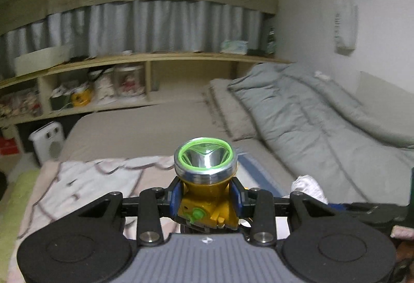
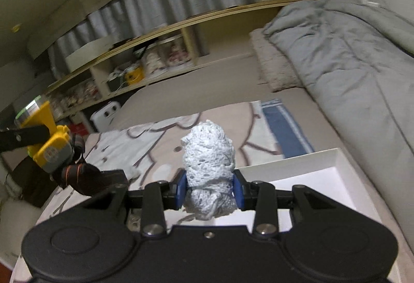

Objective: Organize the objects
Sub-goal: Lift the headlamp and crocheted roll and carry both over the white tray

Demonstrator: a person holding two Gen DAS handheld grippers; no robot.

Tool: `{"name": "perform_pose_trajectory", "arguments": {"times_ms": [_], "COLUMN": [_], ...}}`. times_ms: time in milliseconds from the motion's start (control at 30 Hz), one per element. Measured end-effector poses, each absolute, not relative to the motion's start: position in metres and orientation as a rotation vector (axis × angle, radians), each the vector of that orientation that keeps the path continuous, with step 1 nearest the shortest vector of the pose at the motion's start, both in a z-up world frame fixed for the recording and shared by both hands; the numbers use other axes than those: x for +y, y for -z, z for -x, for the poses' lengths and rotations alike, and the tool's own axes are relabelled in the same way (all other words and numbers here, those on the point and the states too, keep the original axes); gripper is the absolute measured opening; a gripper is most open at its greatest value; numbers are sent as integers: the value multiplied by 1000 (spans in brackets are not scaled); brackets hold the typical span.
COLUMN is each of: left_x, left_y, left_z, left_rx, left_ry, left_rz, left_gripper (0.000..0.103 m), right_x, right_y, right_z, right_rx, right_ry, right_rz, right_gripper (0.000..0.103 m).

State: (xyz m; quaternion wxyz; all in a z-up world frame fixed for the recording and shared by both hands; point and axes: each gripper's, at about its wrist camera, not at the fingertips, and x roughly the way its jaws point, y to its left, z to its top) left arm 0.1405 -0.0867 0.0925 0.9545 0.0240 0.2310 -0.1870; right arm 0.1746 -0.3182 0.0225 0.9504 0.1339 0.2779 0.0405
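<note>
Above a bed spread with a patterned blanket (image 2: 145, 143), you carry one thing in each hand. On the left, the left gripper (image 1: 205, 195) has its jaws pinching the yellow body of a headlamp (image 1: 205, 179), the green-ringed lens facing up and away from you; in the right wrist view the same lamp shows from the side, its dark strap (image 2: 77, 174) dangling below it. On the right, the right gripper (image 2: 209, 191) has its jaws pressed into the waist of a white crocheted bundle (image 2: 208, 166), which bulges above and below the blue pads (image 2: 181, 188).

Both things look held in the air, clear of the blanket, so the step in hand appears to be carrying them to where they belong. To do it well, keep the two grippers apart so the loose strap does not catch on the right one or on the bundle. Hold the lamp level; its heavy head sits beyond the pads and could swing round in the grip. The bundle is soft, so do not ease the squeeze until it rests on something.

The one container near you is a shallow white box (image 2: 336, 166) lying on the bed just beyond and to the right of the right gripper. The part of its floor that shows is bare. Far off, wooden shelves (image 1: 145, 58) along the curtain hold jars and packets, too blurred to name.
</note>
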Motion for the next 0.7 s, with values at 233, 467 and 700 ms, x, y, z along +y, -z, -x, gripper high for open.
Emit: {"name": "perform_pose_trajectory", "arguments": {"times_ms": [233,467,700], "left_x": [-150,-194,-216], "left_y": [-85,-38,9], "left_z": [-161,-181,-199], "left_rx": [472,584,763], "left_ry": [466,494,490], "left_rz": [-36,-90,-196], "left_gripper": [40,40,40], "right_x": [-368,-403,-411], "right_y": [-21,-3,20], "right_z": [-176,-180,-190], "right_rx": [540,574,686], "right_ry": [25,95,105], "right_rz": [-324,-343,-355], "right_gripper": [38,38,38]}}
